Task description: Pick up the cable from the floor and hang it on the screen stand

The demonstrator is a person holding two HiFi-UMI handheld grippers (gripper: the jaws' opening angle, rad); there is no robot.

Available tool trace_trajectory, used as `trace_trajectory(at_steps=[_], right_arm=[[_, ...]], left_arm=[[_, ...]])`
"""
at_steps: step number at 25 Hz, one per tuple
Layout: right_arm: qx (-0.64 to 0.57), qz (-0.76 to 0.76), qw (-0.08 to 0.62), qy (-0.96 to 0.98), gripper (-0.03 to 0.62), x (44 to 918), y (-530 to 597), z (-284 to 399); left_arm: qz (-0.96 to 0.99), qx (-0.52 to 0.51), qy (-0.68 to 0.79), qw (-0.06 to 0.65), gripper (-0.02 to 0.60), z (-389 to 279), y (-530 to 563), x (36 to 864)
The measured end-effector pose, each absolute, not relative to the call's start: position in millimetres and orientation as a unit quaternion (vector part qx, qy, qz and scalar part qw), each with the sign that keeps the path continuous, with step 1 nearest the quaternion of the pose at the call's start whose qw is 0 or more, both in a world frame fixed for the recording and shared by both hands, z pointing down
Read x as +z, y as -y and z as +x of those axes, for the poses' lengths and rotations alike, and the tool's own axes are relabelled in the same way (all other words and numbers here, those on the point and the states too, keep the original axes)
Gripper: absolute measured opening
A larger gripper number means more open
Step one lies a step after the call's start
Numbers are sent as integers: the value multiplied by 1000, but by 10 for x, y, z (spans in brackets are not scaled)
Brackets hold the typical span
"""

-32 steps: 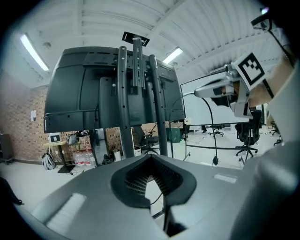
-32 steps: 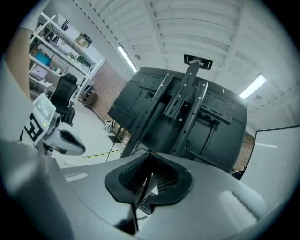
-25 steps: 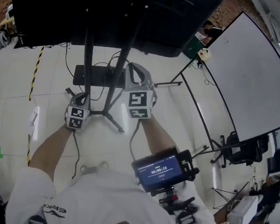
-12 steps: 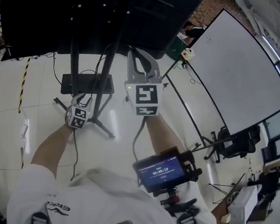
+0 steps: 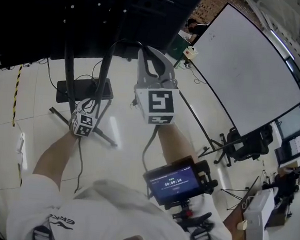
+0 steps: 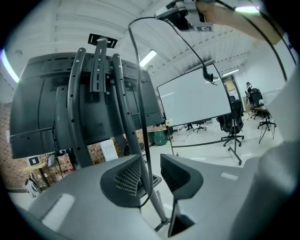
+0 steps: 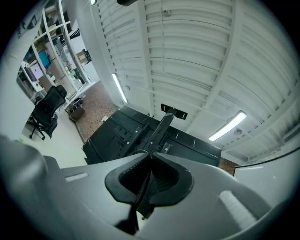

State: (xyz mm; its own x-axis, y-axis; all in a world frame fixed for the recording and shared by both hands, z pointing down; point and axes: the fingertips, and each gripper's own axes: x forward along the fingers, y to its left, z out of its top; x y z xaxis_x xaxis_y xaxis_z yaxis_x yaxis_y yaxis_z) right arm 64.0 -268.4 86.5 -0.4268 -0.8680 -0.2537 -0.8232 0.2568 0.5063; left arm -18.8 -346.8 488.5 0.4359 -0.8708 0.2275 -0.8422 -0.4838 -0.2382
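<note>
A thin black cable [image 5: 126,41] arcs from my right gripper [image 5: 147,57] down to my left gripper [image 5: 89,105]. The right gripper is raised toward the back of the black screen [image 5: 70,17] and is shut on the cable [image 7: 143,190], which runs out from between its jaws [image 7: 151,159]. The left gripper [image 6: 151,161] is low by the legs of the screen stand [image 5: 66,69]. Its jaws are opening, and the cable [image 6: 144,136] hangs loose in the gap, clear of the pads. The stand's curved bars [image 6: 101,70] rise just behind it.
A large whiteboard on a wheeled frame [image 5: 247,62] stands to the right, with an office chair [image 5: 251,143] beside it. A flat black box [image 5: 85,89] lies on the floor behind the stand legs. Yellow-black tape [image 5: 15,96] runs along the left. A small monitor [image 5: 173,183] is mounted at the person's chest.
The right gripper has risen with the cable toward the screen's back. The left gripper has stayed low by the stand legs. The head view has swung left.
</note>
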Motion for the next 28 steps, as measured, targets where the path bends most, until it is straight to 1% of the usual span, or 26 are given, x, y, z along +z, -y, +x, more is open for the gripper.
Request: trace_trajectory(at_steps=[2, 5, 10, 14, 20, 24, 28], right_arm=[[-297, 537, 36, 789, 34, 821, 2636, 689], [-296, 544, 34, 784, 34, 788, 2603, 796], [-271, 563, 28, 780, 34, 829, 2662, 1049], [-263, 573, 26, 776, 33, 889, 2728, 1184], [-233, 593, 27, 770, 32, 1141, 2915, 1438], [-214, 598, 25, 772, 31, 1308, 3098, 1491], [-194, 599, 24, 776, 31, 1442, 3310, 1519]], left_arm=[[-842, -154, -515, 48, 109, -199, 3472, 4831], [-836, -140, -528, 54, 23, -253, 3470, 4735], [-836, -133, -531, 51, 17, -338, 3476, 4672], [-825, -121, -551, 30, 14, -574, 3486, 4583], [-807, -90, -581, 46, 12, -1097, 3472, 4082], [-799, -68, -594, 64, 11, -1493, 3425, 3704], [-796, -47, -601, 62, 9, -1747, 3379, 3260]])
